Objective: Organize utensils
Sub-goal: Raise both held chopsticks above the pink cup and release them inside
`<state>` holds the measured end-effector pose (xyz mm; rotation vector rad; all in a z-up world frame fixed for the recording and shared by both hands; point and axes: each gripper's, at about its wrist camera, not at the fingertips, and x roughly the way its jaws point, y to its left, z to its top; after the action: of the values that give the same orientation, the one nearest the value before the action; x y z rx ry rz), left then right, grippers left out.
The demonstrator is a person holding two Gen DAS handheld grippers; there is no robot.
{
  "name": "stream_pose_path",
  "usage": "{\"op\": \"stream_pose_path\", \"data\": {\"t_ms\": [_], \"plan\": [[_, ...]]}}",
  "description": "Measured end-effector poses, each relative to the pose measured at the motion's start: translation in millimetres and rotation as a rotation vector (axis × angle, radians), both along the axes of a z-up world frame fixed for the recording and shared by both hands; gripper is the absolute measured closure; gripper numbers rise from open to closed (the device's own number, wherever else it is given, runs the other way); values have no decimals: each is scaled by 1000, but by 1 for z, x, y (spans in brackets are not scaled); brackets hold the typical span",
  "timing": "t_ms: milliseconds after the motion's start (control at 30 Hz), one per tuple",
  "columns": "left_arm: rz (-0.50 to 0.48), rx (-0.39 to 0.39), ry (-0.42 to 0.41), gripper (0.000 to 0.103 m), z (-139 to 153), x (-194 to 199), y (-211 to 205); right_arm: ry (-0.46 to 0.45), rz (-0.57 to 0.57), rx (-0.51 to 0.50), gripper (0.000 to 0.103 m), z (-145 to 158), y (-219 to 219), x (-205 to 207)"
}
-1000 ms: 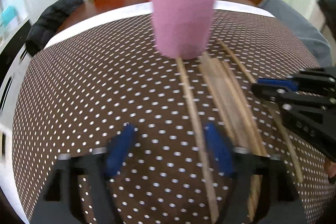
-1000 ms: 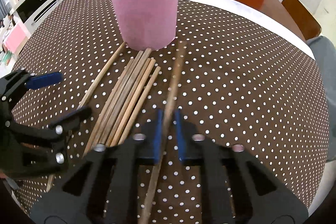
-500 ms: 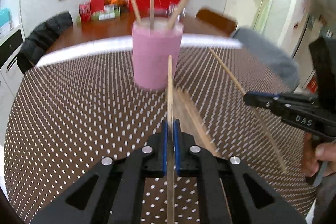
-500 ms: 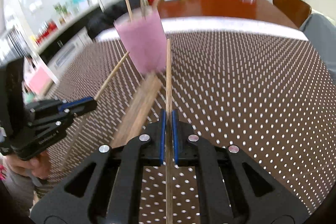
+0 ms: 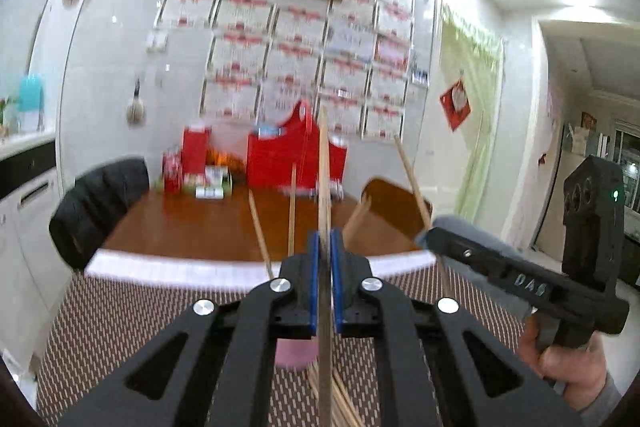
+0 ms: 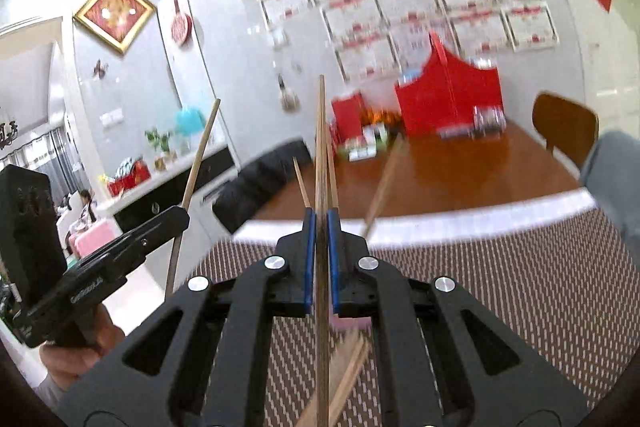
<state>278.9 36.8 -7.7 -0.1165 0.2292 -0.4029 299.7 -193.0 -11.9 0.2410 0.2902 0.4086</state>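
My left gripper (image 5: pixel 325 247) is shut on a wooden chopstick (image 5: pixel 324 163) that points up and away, held well above the table. My right gripper (image 6: pixel 321 227) is shut on another wooden chopstick (image 6: pixel 321 131), also raised. The pink cup (image 5: pixel 294 353) is mostly hidden behind the left jaws; several chopsticks (image 5: pixel 258 227) stick up out of it. In the right wrist view only a sliver of the cup (image 6: pixel 352 323) shows. Loose chopsticks (image 6: pixel 348 367) lie on the dotted cloth below. The right gripper also shows in the left wrist view (image 5: pixel 432 237), and the left gripper in the right wrist view (image 6: pixel 180 217).
The brown dotted tablecloth (image 5: pixel 120 307) covers the near table; the wooden tabletop (image 5: pixel 192 223) behind carries red boxes (image 5: pixel 280 159). A black jacket (image 5: pixel 96 195) hangs on a chair at left. A wooden chair (image 6: pixel 564 127) stands at right.
Both grippers have lifted and tilted upward with their chopsticks, so the views now face the wall. A second ago the left gripper was open over the loose chopsticks.
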Motion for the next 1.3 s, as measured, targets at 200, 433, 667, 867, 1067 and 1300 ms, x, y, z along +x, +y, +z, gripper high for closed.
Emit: {"op": "stream_pose_path", "data": {"t_ms": [200,433,667,867,1067,1300], "plan": [[-8,-62,-128,97,35,27,-6,-142,-58,5,97,31,22,19],[-29,-144,-206,97,36,76,-5,-173,-87,60,96,35,33,70],[-41,-205,-192,97,9,122,-11,-156,-116,96,96,8,33,108],[-40,-218,-158,97,-23,149,-20,-128,-131,82,96,-16,29,127],[-41,-214,-140,97,-41,155,-19,-121,-137,57,96,-28,30,129],[-17,-186,-135,93,-41,148,-18,-99,-122,43,95,-26,37,126]]}}
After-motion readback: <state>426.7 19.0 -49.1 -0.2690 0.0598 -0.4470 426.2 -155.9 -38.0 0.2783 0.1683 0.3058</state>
